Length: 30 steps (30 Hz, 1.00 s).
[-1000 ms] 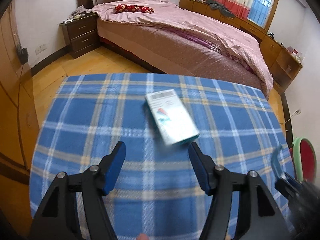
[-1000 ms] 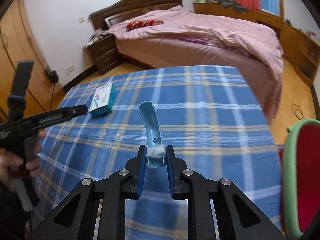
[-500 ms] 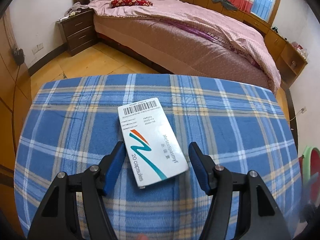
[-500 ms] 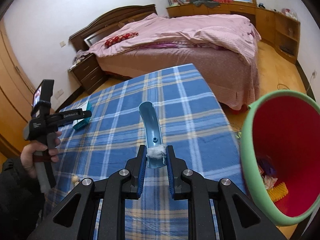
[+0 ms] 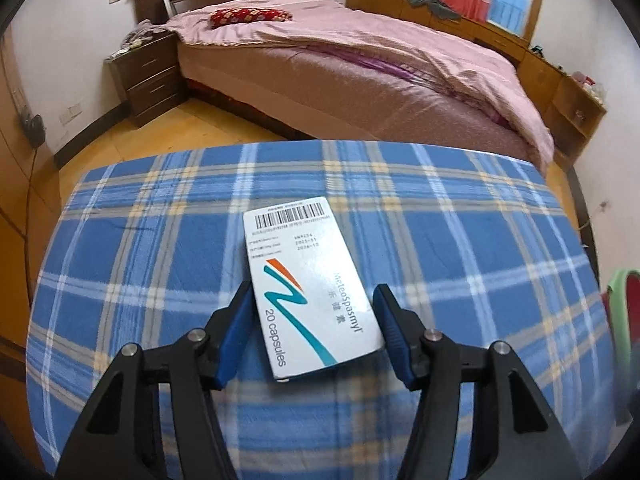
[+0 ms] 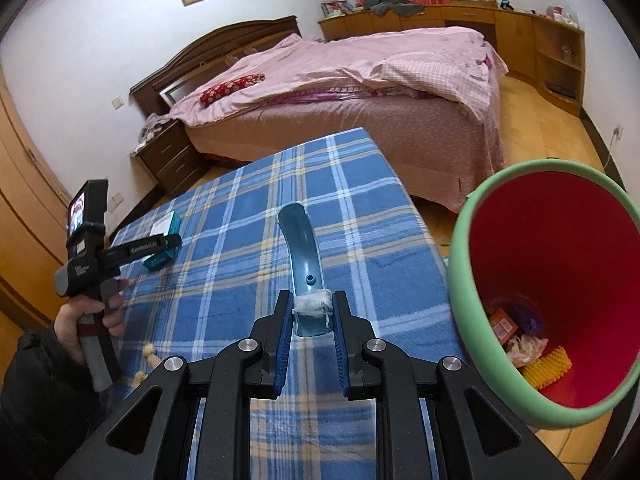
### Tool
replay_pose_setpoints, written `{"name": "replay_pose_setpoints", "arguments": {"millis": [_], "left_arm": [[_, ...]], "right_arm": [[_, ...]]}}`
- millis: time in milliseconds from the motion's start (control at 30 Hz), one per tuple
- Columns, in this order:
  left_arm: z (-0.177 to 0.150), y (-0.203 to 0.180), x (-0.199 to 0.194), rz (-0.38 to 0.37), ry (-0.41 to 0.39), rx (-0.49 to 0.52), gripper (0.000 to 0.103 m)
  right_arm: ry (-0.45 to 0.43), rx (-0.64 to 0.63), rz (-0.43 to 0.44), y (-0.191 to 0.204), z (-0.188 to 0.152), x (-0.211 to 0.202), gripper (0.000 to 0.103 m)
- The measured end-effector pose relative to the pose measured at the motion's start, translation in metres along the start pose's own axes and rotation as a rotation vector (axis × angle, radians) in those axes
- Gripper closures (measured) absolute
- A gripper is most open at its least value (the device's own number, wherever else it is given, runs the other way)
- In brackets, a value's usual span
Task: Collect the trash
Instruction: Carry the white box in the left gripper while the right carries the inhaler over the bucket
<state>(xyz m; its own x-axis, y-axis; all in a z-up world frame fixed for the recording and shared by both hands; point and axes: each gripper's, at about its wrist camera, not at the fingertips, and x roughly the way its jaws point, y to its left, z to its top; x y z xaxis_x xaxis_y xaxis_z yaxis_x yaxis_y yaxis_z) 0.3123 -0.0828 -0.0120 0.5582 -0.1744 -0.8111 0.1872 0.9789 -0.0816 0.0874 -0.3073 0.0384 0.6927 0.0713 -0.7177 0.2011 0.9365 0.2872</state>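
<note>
A white and teal capsule box (image 5: 308, 280) lies flat on the blue plaid table (image 5: 120, 248). My left gripper (image 5: 314, 312) is open, its fingers on either side of the box's near end. The box also shows in the right wrist view (image 6: 164, 240), partly behind the left gripper (image 6: 168, 242). My right gripper (image 6: 310, 320) is shut on a curved blue plastic piece (image 6: 300, 256) with white fluff at its base, held above the table near its right edge. A bin (image 6: 464, 240) with a green rim and red inside stands to the right, with some trash in it.
A pink bed (image 6: 340, 84) lies beyond the table, with a dark nightstand (image 6: 172, 156) beside it. Small beige bits (image 6: 149, 350) lie on the table near the person's hand. The bin's rim also shows in the left wrist view (image 5: 618, 308).
My left gripper moved forward until the capsule box came between its fingers. My right gripper carried the blue piece to the right, bringing the bin into fuller view.
</note>
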Motion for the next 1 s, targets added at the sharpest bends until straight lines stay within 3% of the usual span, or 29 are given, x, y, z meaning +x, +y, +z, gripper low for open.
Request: {"name": "replay_pose_setpoints", "arguments": {"millis": [667,1000], "left_arm": [[-0.068,-0.059,-0.137,-0.187,-0.105,0.08,0.042],[-0.095,-0.098,-0.187,-0.262,-0.147,0.135,0.042]], "right_arm": [[-0.122,0.043,-0.041,-0.01,-0.027,-0.082,0.084],[-0.196,0.066,-0.068,-0.028,-0.043,-0.128,0.084]]}}
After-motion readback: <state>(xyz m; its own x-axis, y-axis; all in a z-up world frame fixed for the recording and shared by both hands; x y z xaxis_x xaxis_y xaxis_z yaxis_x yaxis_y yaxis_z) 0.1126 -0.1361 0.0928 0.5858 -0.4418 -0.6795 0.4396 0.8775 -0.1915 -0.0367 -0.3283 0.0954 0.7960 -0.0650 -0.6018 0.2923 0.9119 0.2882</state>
